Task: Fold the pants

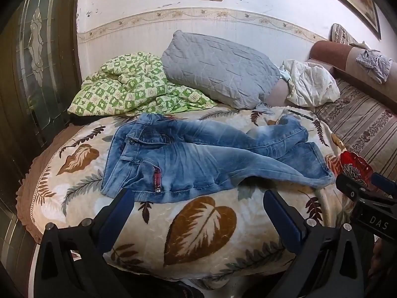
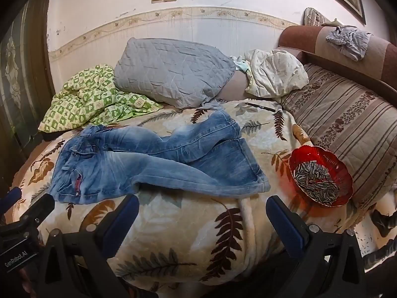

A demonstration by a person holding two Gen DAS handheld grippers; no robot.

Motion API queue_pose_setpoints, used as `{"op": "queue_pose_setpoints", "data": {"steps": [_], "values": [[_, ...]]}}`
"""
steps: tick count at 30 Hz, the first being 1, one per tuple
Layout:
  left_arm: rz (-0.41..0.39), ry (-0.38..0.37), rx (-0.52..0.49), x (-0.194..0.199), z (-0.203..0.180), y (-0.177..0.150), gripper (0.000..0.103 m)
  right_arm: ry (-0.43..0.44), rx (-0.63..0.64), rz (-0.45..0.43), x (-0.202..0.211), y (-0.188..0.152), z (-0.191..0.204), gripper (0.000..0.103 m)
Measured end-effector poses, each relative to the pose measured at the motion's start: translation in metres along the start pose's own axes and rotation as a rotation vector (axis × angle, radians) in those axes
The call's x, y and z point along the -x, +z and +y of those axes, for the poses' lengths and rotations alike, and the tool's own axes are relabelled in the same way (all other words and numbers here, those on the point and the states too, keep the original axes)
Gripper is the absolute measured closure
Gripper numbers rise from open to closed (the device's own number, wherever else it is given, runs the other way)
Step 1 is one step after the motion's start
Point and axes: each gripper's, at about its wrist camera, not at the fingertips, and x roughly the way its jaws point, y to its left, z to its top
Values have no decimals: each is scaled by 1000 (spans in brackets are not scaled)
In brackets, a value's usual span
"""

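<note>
Blue jeans (image 1: 203, 159) lie spread on a leaf-patterned blanket (image 1: 203, 226), waist to the left, legs running right and partly crossed. They also show in the right wrist view (image 2: 153, 161). My left gripper (image 1: 198, 201) is open and empty, just in front of the jeans' near edge by the waist. My right gripper (image 2: 202, 206) is open and empty, in front of the lower leg and its hem (image 2: 258, 181). The right gripper also shows at the right edge of the left wrist view (image 1: 367, 181).
A red bowl of sunflower seeds (image 2: 320, 173) sits right of the jeans' hem. A grey pillow (image 2: 173, 74), a green checked quilt (image 2: 94, 99) and a white pillow (image 2: 275, 74) lie behind. A pen (image 2: 260, 106) lies near the striped cushion (image 2: 347, 124).
</note>
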Motion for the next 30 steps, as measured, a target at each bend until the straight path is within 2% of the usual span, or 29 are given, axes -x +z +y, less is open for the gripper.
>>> {"op": "queue_pose_setpoints", "data": {"steps": [30], "values": [[6, -7, 20, -6, 3, -2, 0, -6, -3, 21, -7, -1, -2, 0]]}}
